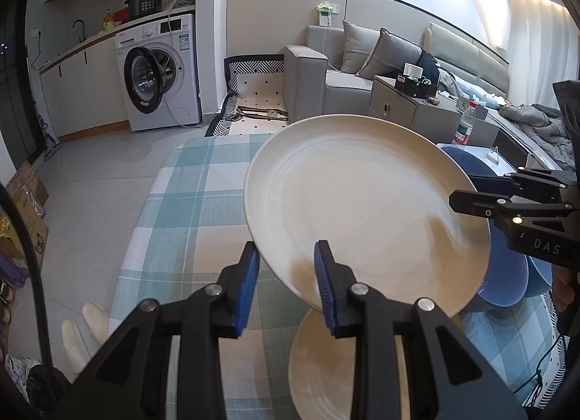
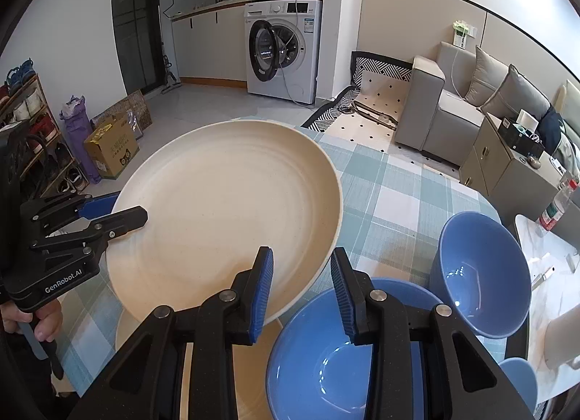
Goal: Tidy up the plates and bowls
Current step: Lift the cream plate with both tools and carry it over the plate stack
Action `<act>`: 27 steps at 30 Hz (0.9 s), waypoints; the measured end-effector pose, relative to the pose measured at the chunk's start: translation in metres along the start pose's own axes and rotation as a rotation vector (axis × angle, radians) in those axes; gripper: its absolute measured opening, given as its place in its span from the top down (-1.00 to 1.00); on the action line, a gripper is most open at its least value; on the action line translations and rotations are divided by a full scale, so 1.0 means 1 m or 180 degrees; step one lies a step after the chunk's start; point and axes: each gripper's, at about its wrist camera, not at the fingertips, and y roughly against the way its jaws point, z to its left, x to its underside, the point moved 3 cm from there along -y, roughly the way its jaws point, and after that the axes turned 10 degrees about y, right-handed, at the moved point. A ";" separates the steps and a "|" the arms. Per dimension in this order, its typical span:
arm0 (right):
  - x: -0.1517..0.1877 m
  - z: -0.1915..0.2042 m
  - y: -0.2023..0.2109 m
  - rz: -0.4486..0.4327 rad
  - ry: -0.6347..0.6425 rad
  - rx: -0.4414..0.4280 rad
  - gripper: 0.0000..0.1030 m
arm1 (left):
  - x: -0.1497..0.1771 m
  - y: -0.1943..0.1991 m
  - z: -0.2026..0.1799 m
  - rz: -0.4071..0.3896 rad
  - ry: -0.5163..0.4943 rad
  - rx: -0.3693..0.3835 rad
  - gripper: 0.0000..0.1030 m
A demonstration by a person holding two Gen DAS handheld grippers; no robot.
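Note:
A large cream plate [image 1: 362, 202] [image 2: 224, 217] is held tilted above the checked tablecloth [image 1: 188, 202]. Both grippers straddle its rim with jaws partly apart. My left gripper [image 1: 286, 260] sits at its near rim in the left wrist view and appears at the left in the right wrist view [image 2: 119, 208]. My right gripper [image 2: 302, 267] sits at its near right rim and shows at the right in the left wrist view [image 1: 460, 191]. A second cream plate [image 1: 326, 365] [image 2: 152, 340] lies on the cloth below. Two blue bowls [image 2: 326, 354] [image 2: 482, 275] stand to the right.
The table's far edge [image 1: 217, 140] drops to a tiled floor with a washing machine [image 1: 159, 71]. A sofa [image 1: 344, 75], a side cabinet [image 1: 409, 101] and a plastic bottle [image 1: 464, 126] are beyond. A white table [image 2: 543, 275] adjoins on the right. Boxes [image 2: 108, 148] and a shoe rack [image 2: 32, 122] stand left.

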 end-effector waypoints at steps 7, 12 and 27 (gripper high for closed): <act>0.009 0.003 0.008 -0.0029 -0.0023 0.0001 0.34 | 0.006 0.011 -0.004 -0.0045 -0.0013 0.0019 0.44; 0.017 0.009 0.014 -0.0041 -0.0034 -0.0005 0.33 | 0.011 0.018 -0.005 -0.0066 -0.0041 0.0034 0.43; 0.043 0.022 0.030 -0.0077 -0.0122 -0.0027 0.33 | 0.033 0.033 -0.007 -0.0084 -0.0073 0.0076 0.40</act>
